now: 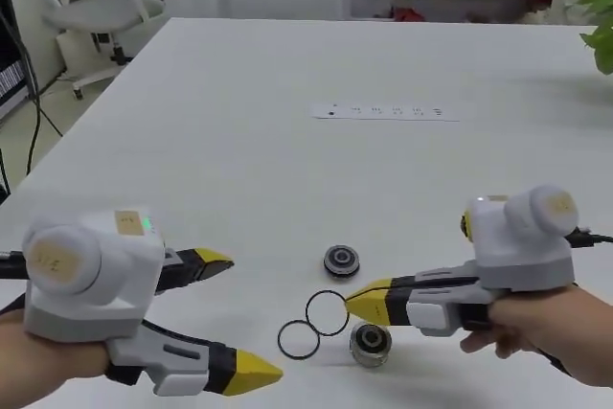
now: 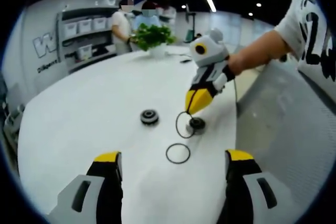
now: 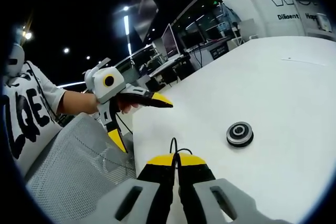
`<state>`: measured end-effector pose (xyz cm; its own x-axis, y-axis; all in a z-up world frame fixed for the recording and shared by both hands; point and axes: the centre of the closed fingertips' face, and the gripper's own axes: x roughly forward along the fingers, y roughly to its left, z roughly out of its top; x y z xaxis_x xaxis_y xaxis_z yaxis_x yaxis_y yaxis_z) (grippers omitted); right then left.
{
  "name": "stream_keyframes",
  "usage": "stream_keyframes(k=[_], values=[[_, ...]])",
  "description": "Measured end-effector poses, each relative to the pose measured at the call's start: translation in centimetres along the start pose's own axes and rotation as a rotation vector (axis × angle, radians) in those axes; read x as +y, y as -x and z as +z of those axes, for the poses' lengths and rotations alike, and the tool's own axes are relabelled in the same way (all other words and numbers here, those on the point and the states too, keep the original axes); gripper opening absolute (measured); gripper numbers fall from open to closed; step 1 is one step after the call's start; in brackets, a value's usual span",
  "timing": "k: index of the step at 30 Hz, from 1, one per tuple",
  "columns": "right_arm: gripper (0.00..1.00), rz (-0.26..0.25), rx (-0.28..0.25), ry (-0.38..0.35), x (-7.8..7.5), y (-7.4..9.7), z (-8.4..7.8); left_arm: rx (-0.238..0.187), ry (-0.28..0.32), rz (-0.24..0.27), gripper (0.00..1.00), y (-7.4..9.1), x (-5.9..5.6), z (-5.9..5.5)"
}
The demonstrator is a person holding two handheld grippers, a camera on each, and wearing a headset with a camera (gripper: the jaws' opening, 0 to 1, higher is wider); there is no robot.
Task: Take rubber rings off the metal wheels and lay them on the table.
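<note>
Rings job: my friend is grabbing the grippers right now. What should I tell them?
Left gripper: open, holds nothing, near the table's front edge.
Right gripper: shut on the held ring, beside the bare wheel.
Loose ring: flat on the table, just left of the held one.
Far wheel: looks to have its black ring on.
Done: one ring laid down, a second off and pinched.
Left: lay the held ring down, then strip the far wheel.
</note>
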<state>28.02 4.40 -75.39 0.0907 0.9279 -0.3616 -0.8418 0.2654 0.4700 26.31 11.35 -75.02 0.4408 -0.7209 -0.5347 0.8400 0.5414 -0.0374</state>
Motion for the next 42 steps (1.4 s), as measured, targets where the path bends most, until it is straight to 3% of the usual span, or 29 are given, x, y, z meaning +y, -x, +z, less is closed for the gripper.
stream_keyframes(k=[25,42], values=[[0.00,0.033,0.075,0.007,0.1,-2.7,-0.9,0.001,0.017,0.028,0.82,1.1,0.6,-0.7],[0.00,0.030,0.126,0.010,-0.1,-3.5,-2.2,0.008,0.021,0.029,0.82,1.0,0.7,-1.2]])
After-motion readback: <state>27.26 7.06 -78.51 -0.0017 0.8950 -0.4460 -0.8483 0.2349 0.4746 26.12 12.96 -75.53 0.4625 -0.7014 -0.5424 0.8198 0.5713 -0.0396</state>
